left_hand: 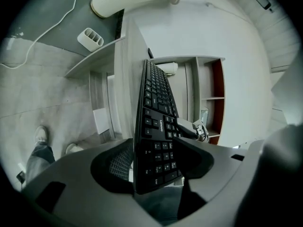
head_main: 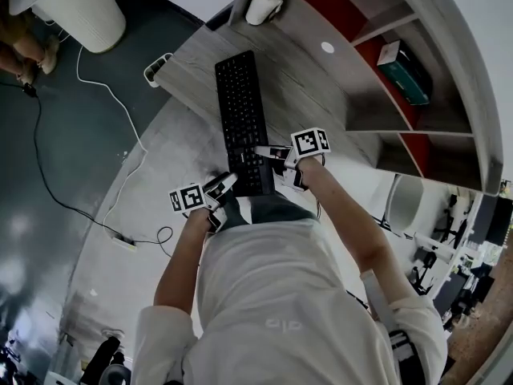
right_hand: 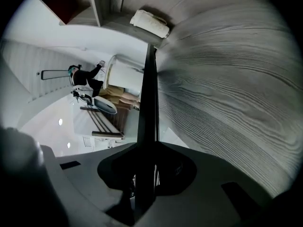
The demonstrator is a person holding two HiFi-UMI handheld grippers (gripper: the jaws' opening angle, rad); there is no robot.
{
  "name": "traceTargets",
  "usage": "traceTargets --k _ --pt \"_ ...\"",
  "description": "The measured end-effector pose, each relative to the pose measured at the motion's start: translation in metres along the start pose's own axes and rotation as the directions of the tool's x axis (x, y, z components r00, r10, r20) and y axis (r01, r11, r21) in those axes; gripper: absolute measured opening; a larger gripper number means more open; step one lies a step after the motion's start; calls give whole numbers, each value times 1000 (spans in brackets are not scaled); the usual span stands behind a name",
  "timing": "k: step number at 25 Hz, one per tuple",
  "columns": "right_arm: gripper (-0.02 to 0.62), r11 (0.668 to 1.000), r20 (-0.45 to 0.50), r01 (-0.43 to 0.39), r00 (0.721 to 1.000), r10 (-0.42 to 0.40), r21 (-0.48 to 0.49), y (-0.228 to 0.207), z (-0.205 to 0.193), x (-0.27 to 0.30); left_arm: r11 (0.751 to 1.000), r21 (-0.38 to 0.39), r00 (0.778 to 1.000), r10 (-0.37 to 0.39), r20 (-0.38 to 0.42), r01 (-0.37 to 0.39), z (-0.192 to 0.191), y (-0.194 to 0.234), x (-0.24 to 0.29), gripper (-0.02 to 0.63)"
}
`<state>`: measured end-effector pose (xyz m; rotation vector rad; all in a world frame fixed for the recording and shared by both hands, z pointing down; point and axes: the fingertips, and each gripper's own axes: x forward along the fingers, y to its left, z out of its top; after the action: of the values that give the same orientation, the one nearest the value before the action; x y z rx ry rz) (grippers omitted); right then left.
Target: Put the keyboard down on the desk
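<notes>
A black keyboard lies lengthwise on the grey wood-grain desk, its near end over the desk's front edge by my body. My left gripper is at the near left corner. In the left gripper view the keyboard runs between the wide jaws of that gripper, which stands open, and the right gripper's metal tip shows on the keys. My right gripper holds the near right edge. In its own view the keyboard stands edge-on with the gripper shut on it.
A white roll and a small white disc lie at the desk's far end. Shelves with a green box run along the right. A white holder hangs at the left corner. On the floor are a white bin and a cable with a power strip.
</notes>
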<state>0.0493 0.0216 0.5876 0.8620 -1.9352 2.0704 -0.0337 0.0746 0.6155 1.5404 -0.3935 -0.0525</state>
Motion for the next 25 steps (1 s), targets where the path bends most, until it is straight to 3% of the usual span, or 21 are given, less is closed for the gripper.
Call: traceTargets --k 5,10,18,25 --pt "107 995 -119 30 992 -42 -99 -5 12 3 1000 -11 1000 15 12 -14 -3 3 20 256" --pt "107 985 -226 34 972 -72 -168 -10 22 7 997 -72 995 20 93 -14 2 10 33 256" --pt "107 956 -360 39 921 -147 -291 -24 35 6 990 -140 973 61 220 -31 1 18 60 256" --pt "107 923 -448 38 866 -220 -382 -36 44 6 985 -158 957 110 268 -69 2 24 77 256"
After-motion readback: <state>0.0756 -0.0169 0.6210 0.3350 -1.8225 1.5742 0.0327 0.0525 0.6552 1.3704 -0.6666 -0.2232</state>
